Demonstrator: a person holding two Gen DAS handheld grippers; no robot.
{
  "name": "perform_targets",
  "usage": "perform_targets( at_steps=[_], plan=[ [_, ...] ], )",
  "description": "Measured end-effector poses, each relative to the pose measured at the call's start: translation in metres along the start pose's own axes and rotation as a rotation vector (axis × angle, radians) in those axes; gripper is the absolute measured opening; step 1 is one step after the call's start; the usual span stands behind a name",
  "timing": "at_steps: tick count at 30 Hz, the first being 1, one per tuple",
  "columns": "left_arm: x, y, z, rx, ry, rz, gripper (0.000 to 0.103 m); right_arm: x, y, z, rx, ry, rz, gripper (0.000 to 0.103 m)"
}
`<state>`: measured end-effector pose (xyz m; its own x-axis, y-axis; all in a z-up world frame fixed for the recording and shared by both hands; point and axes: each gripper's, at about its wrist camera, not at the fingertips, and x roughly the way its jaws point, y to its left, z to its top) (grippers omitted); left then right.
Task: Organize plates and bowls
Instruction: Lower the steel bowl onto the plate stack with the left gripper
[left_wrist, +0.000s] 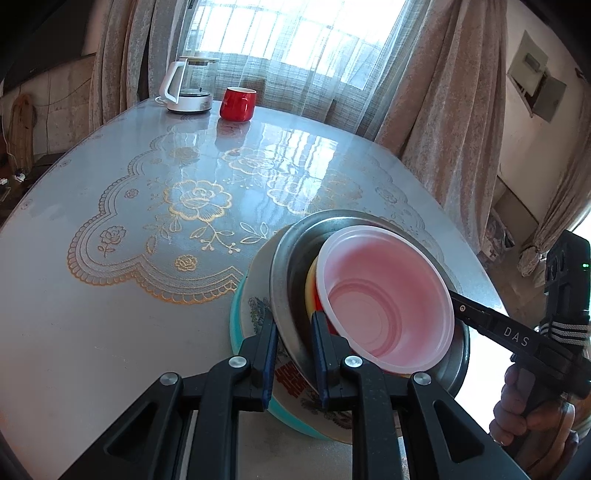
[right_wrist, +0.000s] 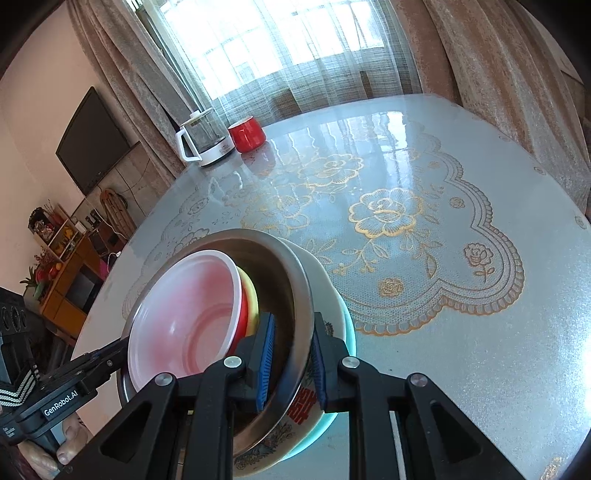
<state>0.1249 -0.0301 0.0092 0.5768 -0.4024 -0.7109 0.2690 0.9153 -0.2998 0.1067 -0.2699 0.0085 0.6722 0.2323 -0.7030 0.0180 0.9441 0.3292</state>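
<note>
Near table edge: nested stack pinched from both sides.

Left wrist view: left gripper clenched on rim of metal bowl, one pad outside, one inside. Seen nested in it: translucent pink bowl, with yellow and red rims beneath. Enamel basin underneath all, on patterned table. Kettle and red mug well apart at far edge. Right wrist view: right gripper clamped likewise on opposite rim of metal bowl. Judged stiff, slick steel; stack moderately heavy, plastic bowl light and loose, apt to shift if tilted. Best held by opposite rims, level; enamel basin chip-prone.
</note>
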Motion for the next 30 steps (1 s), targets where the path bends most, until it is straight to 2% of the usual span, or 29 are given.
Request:
perform_targets(
  at_steps=[16,30],
  plan=[
    [-0.003,0.0,-0.001,0.013,-0.004,0.017,0.02,0.004,-0.003,-0.002,0.025,0.033,0.019,0.018],
    [-0.003,-0.003,-0.003,0.03,-0.006,0.045,0.021,-0.006,-0.009,-0.004,0.055,0.015,0.045,0.021]
  ],
)
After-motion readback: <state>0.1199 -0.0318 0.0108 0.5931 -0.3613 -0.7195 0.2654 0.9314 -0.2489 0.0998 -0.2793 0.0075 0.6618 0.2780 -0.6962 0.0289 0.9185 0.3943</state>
